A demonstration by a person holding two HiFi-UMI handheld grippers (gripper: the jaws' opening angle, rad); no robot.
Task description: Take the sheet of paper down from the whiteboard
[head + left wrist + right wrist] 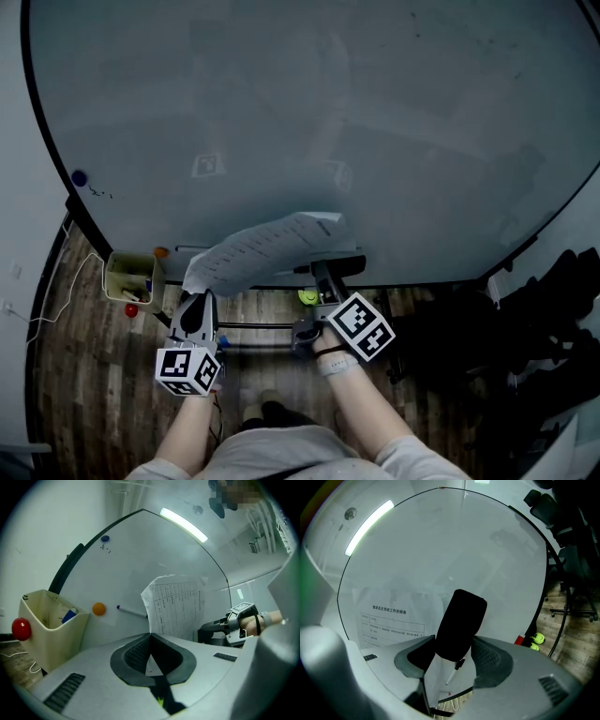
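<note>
At the whiteboard's (375, 112) lower left hangs a pen box (131, 277). Just right of it, the left gripper (195, 298) is clenched on the near corner of the paper (267, 246), so the sheet bows off the board. The right gripper (330, 277) clamps a black block (345, 266) at the sheet's right edge, probably its holder. Bare board lies farther right.
</note>
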